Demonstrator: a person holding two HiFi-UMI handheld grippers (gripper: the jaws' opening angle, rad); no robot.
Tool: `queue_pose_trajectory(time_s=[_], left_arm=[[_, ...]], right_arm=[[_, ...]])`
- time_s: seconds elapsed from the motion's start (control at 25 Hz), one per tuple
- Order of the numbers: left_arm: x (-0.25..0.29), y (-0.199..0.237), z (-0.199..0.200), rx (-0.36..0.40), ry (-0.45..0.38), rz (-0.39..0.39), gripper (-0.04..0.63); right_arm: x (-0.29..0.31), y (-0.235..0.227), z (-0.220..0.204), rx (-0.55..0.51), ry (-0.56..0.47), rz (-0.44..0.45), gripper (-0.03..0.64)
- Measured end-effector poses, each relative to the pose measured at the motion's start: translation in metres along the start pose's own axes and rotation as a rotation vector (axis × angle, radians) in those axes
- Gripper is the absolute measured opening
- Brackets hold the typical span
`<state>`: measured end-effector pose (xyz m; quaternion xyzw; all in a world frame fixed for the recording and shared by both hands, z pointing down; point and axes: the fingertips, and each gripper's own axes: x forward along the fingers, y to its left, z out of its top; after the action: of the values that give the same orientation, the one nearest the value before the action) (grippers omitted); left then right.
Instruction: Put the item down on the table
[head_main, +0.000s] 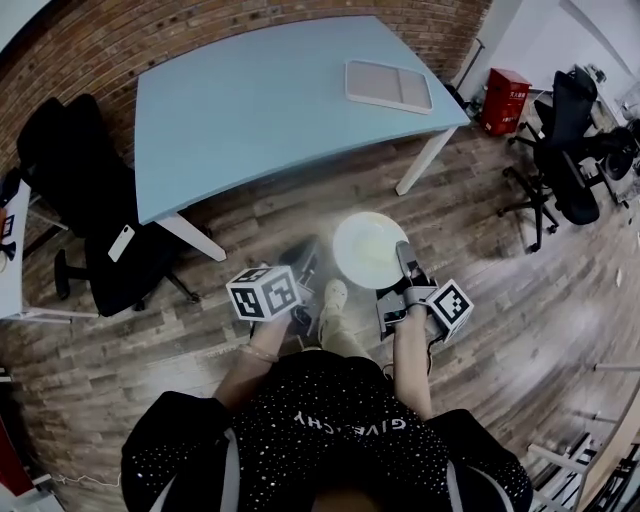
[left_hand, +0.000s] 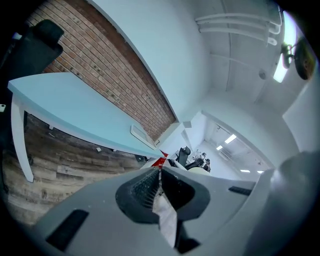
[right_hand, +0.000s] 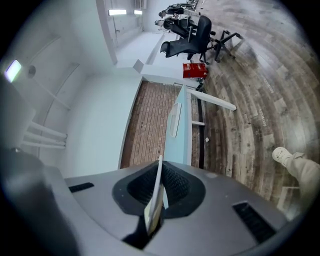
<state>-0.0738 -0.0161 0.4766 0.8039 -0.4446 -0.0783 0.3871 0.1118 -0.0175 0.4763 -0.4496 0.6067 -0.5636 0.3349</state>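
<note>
Head view: right gripper (head_main: 404, 255) tight on rim of white plate (head_main: 362, 248), left gripper (head_main: 305, 258) tight on thin pale scrap (left_hand: 165, 216).

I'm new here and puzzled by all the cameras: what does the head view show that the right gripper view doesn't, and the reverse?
Only the head view: the whole round plate, the left hand-held gripper and right hand-held gripper together, and the person's arms. Only the right gripper view: its jaws closed on the plate's thin edge, plus ceiling lights. Both: the blue table, brick wall, red box and wooden floor.
</note>
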Motion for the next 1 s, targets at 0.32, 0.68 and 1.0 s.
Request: queue_pose_trajectory(time_s=[0.32,0.68,1.0], left_arm=[[0.068,0.015,0.04,-0.006,-0.013,0.026,0.025],[0.131,0.03,0.066,-0.025,0.004,0.039,0.025],[0.175,0.029,0.075,-0.024,0.008,0.033,0.025]], right_arm=[[0.069,0.002,0.045,-0.006,0.021,-0.012,0.021],[0.128,-0.004,0.082,0.014,0.032,-0.034,0.021],[0.157,-0.012,0.113,0.025,0.037,-0.033,0.022]])
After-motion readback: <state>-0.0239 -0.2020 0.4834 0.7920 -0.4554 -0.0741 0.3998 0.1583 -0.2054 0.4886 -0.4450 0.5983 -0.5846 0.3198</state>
